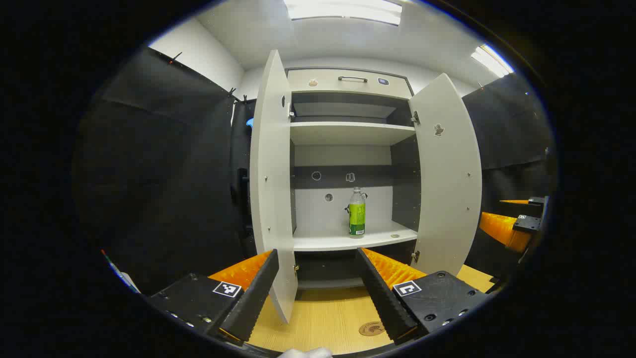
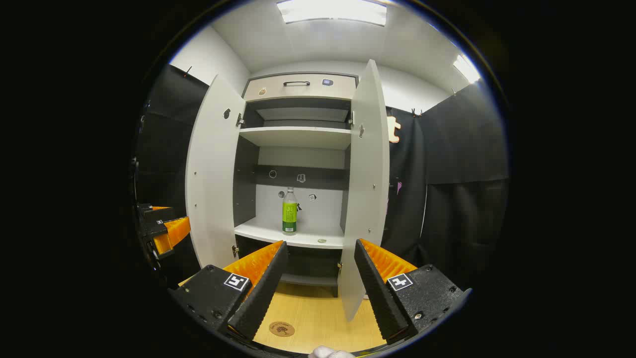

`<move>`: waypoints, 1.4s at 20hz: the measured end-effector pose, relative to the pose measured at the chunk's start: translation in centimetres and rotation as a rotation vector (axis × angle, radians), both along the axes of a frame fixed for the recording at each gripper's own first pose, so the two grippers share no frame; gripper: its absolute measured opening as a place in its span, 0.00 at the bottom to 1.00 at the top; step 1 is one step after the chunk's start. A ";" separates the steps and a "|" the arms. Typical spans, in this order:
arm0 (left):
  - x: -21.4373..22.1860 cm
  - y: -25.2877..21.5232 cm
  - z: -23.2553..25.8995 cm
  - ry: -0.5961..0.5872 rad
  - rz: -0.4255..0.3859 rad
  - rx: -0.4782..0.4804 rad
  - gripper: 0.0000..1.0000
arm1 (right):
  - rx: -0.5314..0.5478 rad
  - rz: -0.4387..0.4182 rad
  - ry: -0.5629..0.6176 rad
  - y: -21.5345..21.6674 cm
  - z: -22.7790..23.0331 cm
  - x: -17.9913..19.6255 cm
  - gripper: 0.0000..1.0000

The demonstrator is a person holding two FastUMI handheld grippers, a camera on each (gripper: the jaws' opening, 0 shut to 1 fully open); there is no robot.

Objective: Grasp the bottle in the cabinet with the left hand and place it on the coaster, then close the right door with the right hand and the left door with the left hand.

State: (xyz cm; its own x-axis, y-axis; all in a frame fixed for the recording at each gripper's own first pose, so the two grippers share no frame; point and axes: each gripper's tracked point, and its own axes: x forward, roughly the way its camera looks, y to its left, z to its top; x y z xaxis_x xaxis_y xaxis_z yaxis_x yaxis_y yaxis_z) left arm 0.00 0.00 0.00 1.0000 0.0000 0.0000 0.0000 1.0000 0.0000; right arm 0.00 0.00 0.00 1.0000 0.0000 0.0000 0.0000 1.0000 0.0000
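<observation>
Fingers of both our grippers, left gripper [image 1: 318, 258] and right gripper [image 2: 320, 248], stand spread wide, gripping nothing. We see the bottle [image 1: 357, 213] upright on the cabinet's [image 1: 348, 79] lower shelf, both doors swung open, and the coaster [image 1: 371, 328] on the wooden table [image 1: 323, 313] below.

I am working in a staged recording booth, not a real home. A tall white-and-grey cabinet [image 1: 348, 134] with both doors swung open stands as the single piece of furniture, set on a pale wood-grain tabletop [image 1: 323, 318]. Black cloth drapes [image 1: 164, 164] hang on either side of the cabinet, clipped up along their top edge. Above the cabinet I see plain white walls and flat rectangular ceiling light panels [image 2: 332, 11]. Small printed stickers [image 1: 316, 175] dot the cabinet's back panel.
</observation>
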 end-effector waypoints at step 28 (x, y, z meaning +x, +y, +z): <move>15.0 -9.6 2.7 -0.081 -0.133 0.005 0.95 | 0.032 -0.066 0.015 -4.8 0.9 1.7 0.83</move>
